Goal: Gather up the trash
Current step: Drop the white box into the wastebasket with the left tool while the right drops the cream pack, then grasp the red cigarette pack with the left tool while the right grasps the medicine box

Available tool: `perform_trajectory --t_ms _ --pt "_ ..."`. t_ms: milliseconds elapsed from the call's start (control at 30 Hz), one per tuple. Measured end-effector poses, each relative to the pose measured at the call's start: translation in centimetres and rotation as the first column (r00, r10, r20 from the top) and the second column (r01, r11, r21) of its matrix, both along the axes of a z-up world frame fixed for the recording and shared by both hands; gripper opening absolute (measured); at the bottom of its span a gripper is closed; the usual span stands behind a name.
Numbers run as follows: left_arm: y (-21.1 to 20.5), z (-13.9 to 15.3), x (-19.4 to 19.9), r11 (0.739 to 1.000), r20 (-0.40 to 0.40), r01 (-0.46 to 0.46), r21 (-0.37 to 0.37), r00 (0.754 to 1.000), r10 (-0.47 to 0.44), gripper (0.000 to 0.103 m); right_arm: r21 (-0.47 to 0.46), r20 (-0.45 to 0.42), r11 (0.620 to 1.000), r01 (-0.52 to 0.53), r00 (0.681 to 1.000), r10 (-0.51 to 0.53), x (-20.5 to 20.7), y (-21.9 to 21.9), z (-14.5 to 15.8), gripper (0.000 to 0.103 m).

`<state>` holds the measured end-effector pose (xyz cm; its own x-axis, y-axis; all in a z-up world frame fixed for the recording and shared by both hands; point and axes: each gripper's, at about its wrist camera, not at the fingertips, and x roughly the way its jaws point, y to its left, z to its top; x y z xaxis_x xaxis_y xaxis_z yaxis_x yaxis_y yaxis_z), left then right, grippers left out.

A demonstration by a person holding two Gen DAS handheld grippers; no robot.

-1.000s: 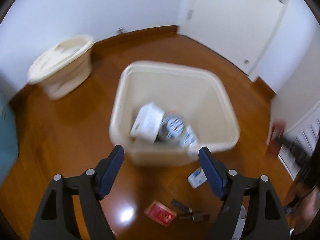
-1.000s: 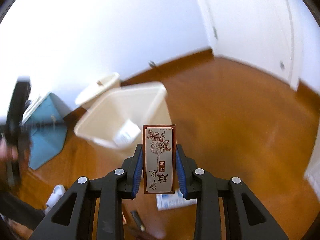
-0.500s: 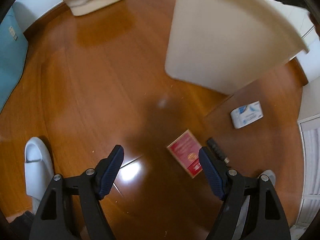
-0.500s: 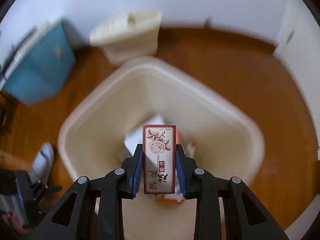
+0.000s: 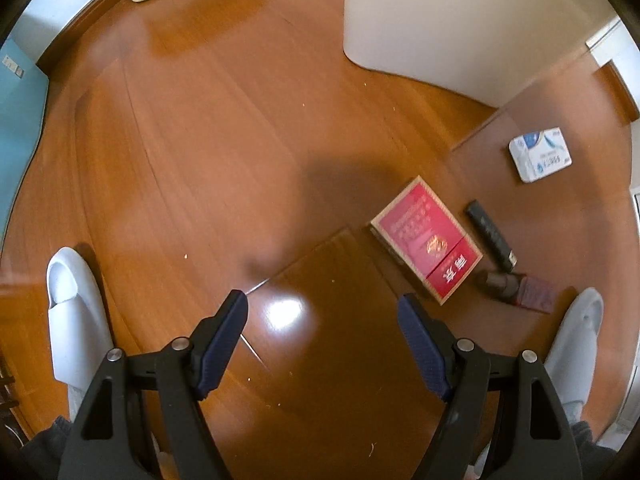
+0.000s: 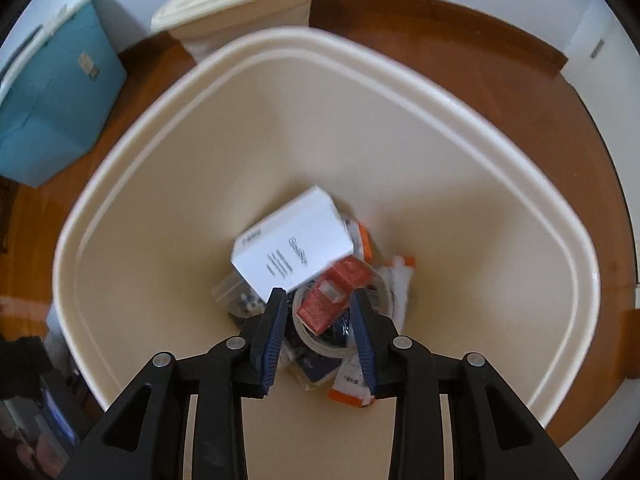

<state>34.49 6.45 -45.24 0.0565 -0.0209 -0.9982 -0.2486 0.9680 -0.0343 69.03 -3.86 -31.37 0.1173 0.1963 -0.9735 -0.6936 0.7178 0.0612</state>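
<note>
While your right gripper [image 6: 318, 316] hangs over the cream trash bin [image 6: 576, 256], its jaws are opening and nothing sits between the pads; a red-orange box [image 6: 334, 296] blurs just below them, over the heap, and whether it has landed yet you cannot tell. Down on the wooden floor [image 5: 200, 160], the red cigarette carton [image 5: 426, 240] is your next likely pickup. It looks like light, stiff cardboard, probably a bit glossy, so pinch it across its narrow width at the long edges rather than pressing on the flat face, where it could skid or dent. Your left gripper [image 5: 322, 332] points down at bare floor with jaws spread wide and empty; the carton lies just ahead and off to the right of its right finger. Beside the carton you have a slim black stick-shaped item [image 5: 490, 236], a dark maroon packet [image 5: 520, 290] and, farther out, a soft white-and-blue tissue pack [image 5: 540, 154]. Inside the bin lie a white printed box [image 6: 292, 246], clear wrappers and orange-and-white packets [image 6: 400, 276]. White slippers [image 5: 74, 320] flank the left wrist view.
</note>
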Motion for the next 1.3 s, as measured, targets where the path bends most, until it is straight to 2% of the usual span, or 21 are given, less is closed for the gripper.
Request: perform_trajectory --t_ms 67,167,233,300,367,433,533,600,700,800,867,967,1067,1167,1267,1300 --pt "-0.2 0.0 -0.1 1.0 -0.004 0.017 0.015 1.0 -0.017 0.077 0.04 0.039 0.999 0.023 0.999 -0.025 -0.4 -0.6 1.7 0.043" --pt "-0.3 0.0 -0.2 0.999 -0.005 0.025 0.021 1.0 -0.025 0.077 0.17 0.099 0.983 0.07 0.991 -0.088 -2.1 -3.1 5.0 0.045" --pt "-0.5 -0.2 -0.2 0.999 -0.007 0.029 0.023 1.0 -0.029 0.077 0.289 0.114 0.951 0.107 0.983 -0.146 -3.9 -5.9 7.3 0.046" --pt "-0.5 -0.3 -0.3 0.999 -0.011 0.034 0.025 0.999 -0.033 0.077 0.376 0.128 0.917 0.132 0.973 -0.193 -6.0 -8.7 8.9 0.051" --pt "-0.5 -0.5 -0.4 0.999 -0.021 0.035 0.03 0.999 -0.034 0.077 0.428 0.154 0.887 0.174 0.953 -0.261 -8.8 -12.3 9.8 0.064" --pt "-0.7 -1.2 -0.2 0.999 -0.032 0.036 0.03 0.999 -0.035 0.077 0.434 0.165 0.873 0.222 0.933 -0.319 -10.9 -15.1 9.6 0.067" --pt "-0.7 -1.9 0.4 0.999 -0.056 -0.021 -0.025 0.998 0.02 0.077 0.419 0.101 0.841 0.342 0.903 -0.418 -13.5 -19.0 7.4 0.067" --pt "-0.6 -2.4 1.0 0.993 -0.077 -0.092 -0.075 0.993 0.086 0.077 0.389 0.017 0.81 0.438 0.876 -0.482 -14.9 -21.4 4.3 0.067" --pt "-0.6 -3.4 2.1 0.96 -0.121 -0.244 -0.14 0.966 0.228 0.077 0.291 -0.081 0.772 0.565 0.819 -0.569 -17.1 -23.9 -0.7 0.067" --pt "-0.8 -4.5 3.3 0.922 -0.144 -0.36 -0.145 0.929 0.341 0.077 0.25 -0.13 0.754 0.608 0.792 -0.596 -18.8 -24.6 -3.7 0.067" --pt "-0.8 -5.2 4.0 0.897 -0.148 -0.419 -0.14 0.905 0.399 0.077 0.233 -0.136 0.758 0.609 0.793 -0.594 -19.4 -24.4 -4.7 0.067" --pt "-0.8 -6.5 5.1 0.869 -0.158 -0.478 -0.13 0.875 0.458 0.077 0.187 -0.114 0.806 0.562 0.827 -0.551 -20.1 -23.6 -6.3 0.067" --pt "-0.7 -7.2 5.9 0.84 -0.156 -0.523 -0.141 0.85 0.503 0.08 0.169 -0.104 0.835 0.523 0.852 -0.513 -20.5 -23.5 -7.6 0.067" --pt "-1.1 -7.6 6.7 0.84 -0.154 -0.525 -0.134 0.849 0.506 0.08 0.155 -0.11 0.833 0.531 0.847 -0.52 -20.5 -24.5 -8.6 0.067" --pt "-1.2 -8.6 6.7 0.807 -0.189 -0.569 -0.157 0.82 0.541 0.08 0.172 -0.111 0.807 0.565 0.825 -0.554 -19.2 -25.5 -8.5 0.067" --pt "-1.5 -8.8 6.6 0.799 -0.196 -0.578 -0.164 0.813 0.548 0.08 0.185 -0.129 0.783 0.594 0.804 -0.58 -18.6 -25.9 -8.7 0.067"
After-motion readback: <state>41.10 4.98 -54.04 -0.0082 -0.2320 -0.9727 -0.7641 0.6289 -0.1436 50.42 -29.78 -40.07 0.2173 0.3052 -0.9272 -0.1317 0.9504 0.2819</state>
